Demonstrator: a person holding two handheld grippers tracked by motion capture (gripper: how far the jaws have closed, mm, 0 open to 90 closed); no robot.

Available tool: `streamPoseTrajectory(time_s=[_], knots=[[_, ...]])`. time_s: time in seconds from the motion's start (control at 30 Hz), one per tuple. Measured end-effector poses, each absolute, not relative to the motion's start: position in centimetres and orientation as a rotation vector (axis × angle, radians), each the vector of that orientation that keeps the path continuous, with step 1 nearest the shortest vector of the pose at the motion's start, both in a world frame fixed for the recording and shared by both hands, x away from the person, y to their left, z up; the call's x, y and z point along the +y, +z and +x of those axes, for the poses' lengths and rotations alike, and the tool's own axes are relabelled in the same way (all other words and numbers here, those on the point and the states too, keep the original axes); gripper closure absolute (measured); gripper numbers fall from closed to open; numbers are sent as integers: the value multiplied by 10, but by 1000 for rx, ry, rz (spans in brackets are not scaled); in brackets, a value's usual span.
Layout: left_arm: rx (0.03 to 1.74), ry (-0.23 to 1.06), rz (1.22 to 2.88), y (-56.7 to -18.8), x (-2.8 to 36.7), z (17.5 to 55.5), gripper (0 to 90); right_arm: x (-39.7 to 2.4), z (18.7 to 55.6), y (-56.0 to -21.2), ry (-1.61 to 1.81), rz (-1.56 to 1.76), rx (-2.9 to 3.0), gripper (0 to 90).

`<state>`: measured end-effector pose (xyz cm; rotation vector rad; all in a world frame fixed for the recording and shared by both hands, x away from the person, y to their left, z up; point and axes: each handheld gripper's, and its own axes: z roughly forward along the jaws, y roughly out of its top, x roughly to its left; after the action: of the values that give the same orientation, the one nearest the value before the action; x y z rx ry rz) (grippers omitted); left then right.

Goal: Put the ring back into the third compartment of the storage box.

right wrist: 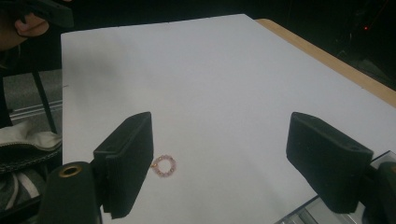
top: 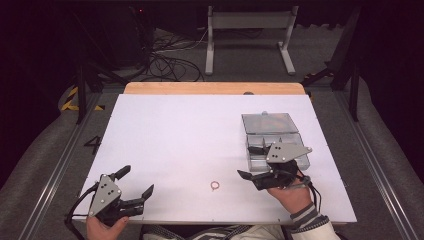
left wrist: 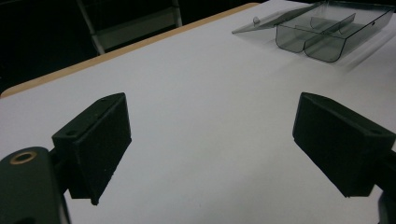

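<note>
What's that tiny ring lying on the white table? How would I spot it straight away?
Start at the white table and look along its near edge, between the person's two hands. There, alone on the bare surface just left of the right gripper, lies the small beaded ring. It is pinkish, round and by far the smallest thing there, unlike the clear plastic box farther back.

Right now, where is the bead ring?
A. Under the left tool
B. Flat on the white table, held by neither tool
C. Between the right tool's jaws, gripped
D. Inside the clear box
B: the ring lies flat on the table, left of the open right tool and apart from the box.
</note>
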<state>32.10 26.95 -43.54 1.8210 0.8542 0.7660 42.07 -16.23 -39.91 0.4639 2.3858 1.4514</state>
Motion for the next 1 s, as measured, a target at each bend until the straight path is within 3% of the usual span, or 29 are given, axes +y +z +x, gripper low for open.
streamPoseTrajectory(time_s=[1.0], knots=[[848, 759, 1826, -436, 270, 321, 115, -120, 438, -402, 1438, 412, 2465, 237]])
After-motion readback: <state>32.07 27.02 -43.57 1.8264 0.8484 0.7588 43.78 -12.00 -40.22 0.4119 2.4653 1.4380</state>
